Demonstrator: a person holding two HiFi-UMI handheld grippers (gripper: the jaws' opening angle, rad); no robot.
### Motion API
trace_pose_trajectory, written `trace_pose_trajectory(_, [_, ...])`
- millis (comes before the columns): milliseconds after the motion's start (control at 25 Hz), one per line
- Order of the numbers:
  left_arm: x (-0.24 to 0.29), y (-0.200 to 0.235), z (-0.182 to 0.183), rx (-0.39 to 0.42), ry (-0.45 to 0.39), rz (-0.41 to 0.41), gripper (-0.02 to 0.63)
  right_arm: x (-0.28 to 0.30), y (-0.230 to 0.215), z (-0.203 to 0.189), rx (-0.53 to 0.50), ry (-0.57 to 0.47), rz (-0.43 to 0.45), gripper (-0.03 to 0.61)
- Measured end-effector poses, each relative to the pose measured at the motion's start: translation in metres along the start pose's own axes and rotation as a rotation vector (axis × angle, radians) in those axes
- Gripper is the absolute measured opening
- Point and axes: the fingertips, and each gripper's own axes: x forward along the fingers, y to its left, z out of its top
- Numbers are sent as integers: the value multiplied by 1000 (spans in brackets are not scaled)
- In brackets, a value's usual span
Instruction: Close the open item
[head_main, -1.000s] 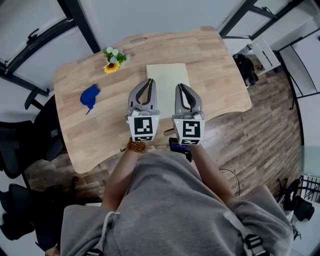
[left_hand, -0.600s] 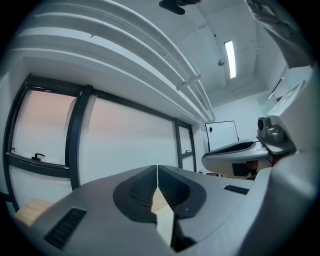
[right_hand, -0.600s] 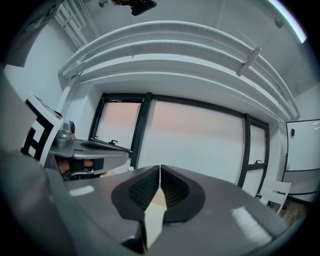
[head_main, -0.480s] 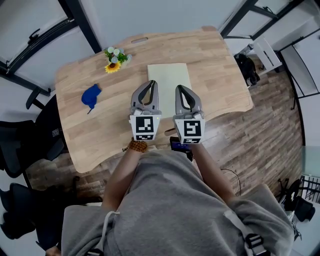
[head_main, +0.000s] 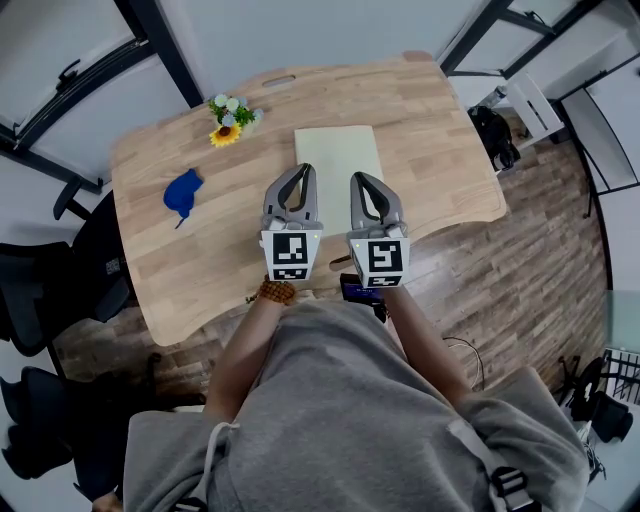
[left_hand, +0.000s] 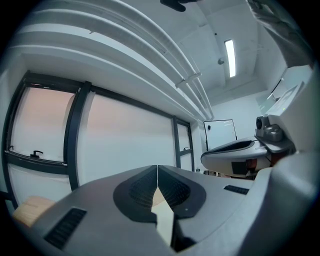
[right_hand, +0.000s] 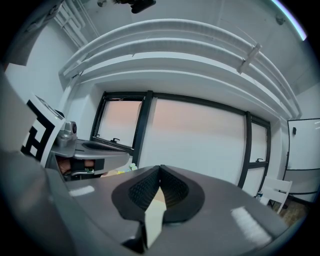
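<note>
My left gripper (head_main: 304, 170) and my right gripper (head_main: 359, 178) hang side by side, pointing level over the near part of the tabletop (head_main: 440, 130). On both, the jaws are pressed together with nothing between them. Each gripper view shows the dark ribbed pads meeting along 1 line, with only windows beyond.

I take the task's item to be the pale flat rectangle (head_main: 338, 158) lying mid-tabletop, just past my jaw tips. From above it reads as 1 thin slab, maybe a folder or slim book spread flat. I can't make out a spine, or which side is the free cover.

I judge it light, bendy rather than rigid, and flush against the wood, so hard to get under. I'd pinch a free edge or corner with 1 pair of jaws and pin the rest down with the other gripper, since it may slide. The blue object (head_main: 181, 193) and the flowers (head_main: 229, 118) sit well apart to the left.
</note>
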Motion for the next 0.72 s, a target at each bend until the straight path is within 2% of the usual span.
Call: trace_pose_trajectory(720, [1,-7,-23,-7,54,-24,11,-9,-3,-15,1,41,-4,12])
